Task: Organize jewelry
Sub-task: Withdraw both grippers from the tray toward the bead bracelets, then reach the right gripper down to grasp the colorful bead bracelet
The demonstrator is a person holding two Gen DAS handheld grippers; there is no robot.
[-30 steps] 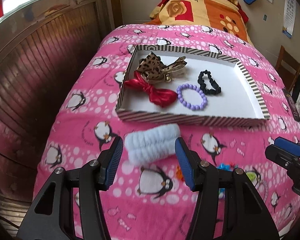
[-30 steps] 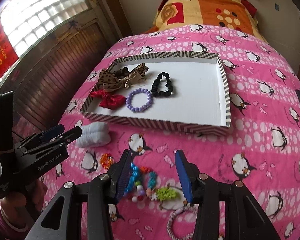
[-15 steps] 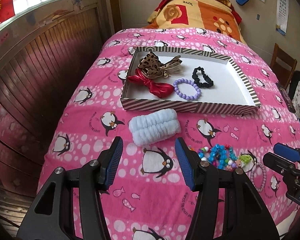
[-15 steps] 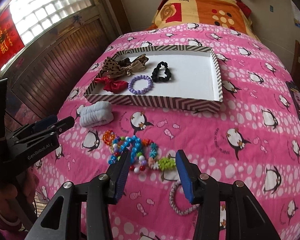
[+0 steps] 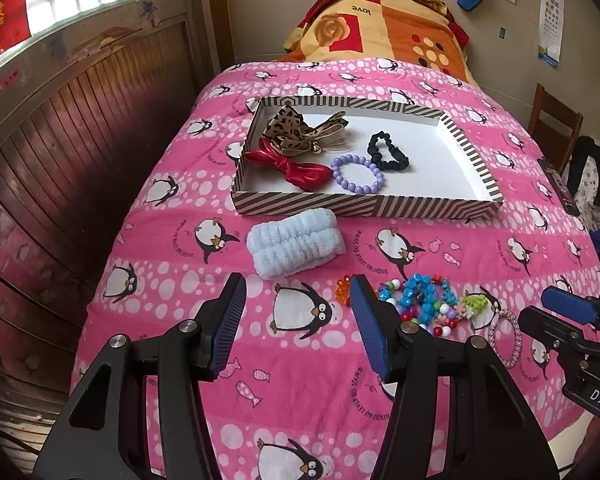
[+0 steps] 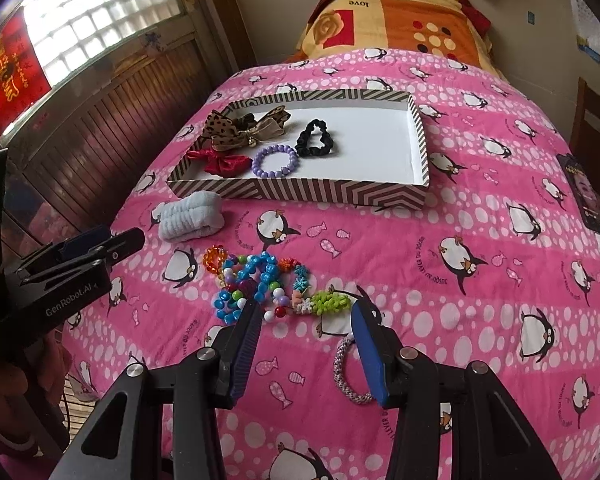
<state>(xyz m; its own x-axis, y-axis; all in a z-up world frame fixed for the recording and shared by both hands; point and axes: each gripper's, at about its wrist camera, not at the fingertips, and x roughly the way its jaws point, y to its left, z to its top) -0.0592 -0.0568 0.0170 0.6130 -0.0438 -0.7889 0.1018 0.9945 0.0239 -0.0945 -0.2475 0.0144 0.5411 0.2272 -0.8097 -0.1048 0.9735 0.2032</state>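
Note:
A striped box lid [image 5: 364, 205] [image 6: 300, 191] lies on the pink bed. It holds a leopard bow [image 5: 296, 130], a red bow [image 5: 296, 164], a purple bead bracelet [image 5: 358, 174] and a black scrunchie [image 5: 388, 152]. A pale blue fluffy band [image 5: 296, 242] [image 6: 192, 216] lies in front of it. A pile of coloured bead bracelets [image 5: 424, 304] [image 6: 260, 284] and a pink-white rope bracelet [image 6: 346, 372] lie nearer. My left gripper [image 5: 298, 308] is open and empty, short of the blue band. My right gripper [image 6: 304, 332] is open and empty over the bead pile's near edge.
A wood-panelled wall [image 5: 80, 140] runs along the bed's left side. An orange patterned quilt [image 5: 380, 28] sits at the bed's head. A wooden chair [image 5: 556, 128] stands to the right. A dark flat object [image 6: 584, 192] lies at the bed's right edge.
Both grippers have pulled back toward me and away from the box. The blue band and bead pile now sit farther ahead. Both stay open.

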